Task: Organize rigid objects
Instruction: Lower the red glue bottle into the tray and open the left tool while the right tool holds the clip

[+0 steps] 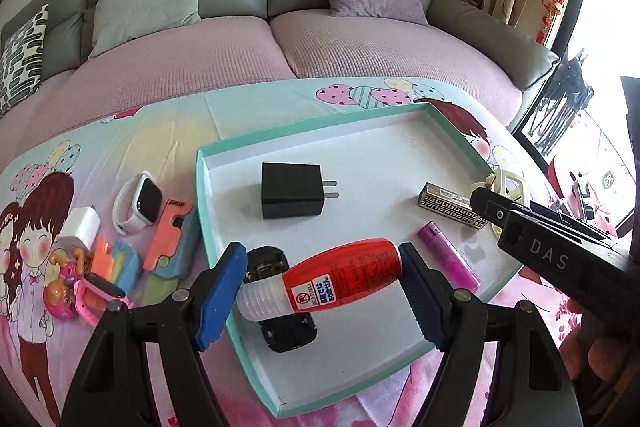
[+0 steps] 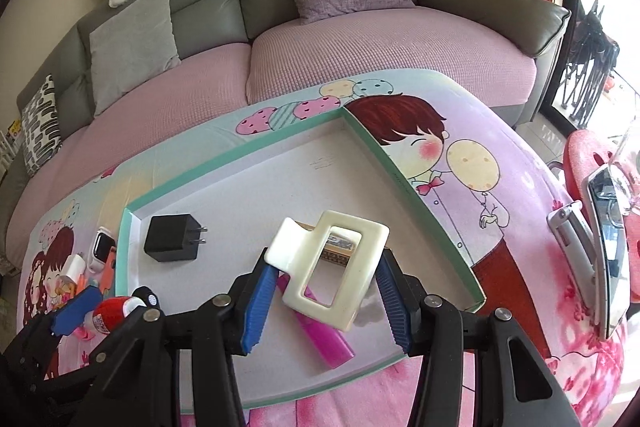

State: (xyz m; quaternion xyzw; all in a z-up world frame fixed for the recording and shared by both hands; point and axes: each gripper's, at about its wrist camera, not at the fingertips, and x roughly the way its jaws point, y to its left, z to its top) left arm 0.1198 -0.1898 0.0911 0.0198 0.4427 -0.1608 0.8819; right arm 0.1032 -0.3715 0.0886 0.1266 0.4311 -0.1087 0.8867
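Observation:
My left gripper (image 1: pixel 320 291) is shut on a red bottle with a clear cap (image 1: pixel 340 287), gripped end to end between the blue pads above the near part of the teal-rimmed white tray (image 1: pixel 202 187). My right gripper (image 2: pixel 326 297) is shut on a cream rectangular hair claw clip (image 2: pixel 340 267), held over the tray's right side. In the tray lie a black plug charger (image 1: pixel 292 191), a gold patterned case (image 1: pixel 448 207), a purple lighter (image 1: pixel 448 255) and a black object (image 1: pixel 286 335) partly hidden under the bottle. The left wrist view shows the right gripper's black body (image 1: pixel 552 251) at the right.
Left of the tray lie a white watch (image 1: pixel 138 203), a white charger (image 1: pixel 80 227), orange pieces (image 1: pixel 168 235), a pink watch (image 1: pixel 100 291) and a toy. A phone (image 2: pixel 604 247) and a silver object (image 2: pixel 568 231) lie to the right. A sofa (image 2: pixel 320 47) stands behind the table.

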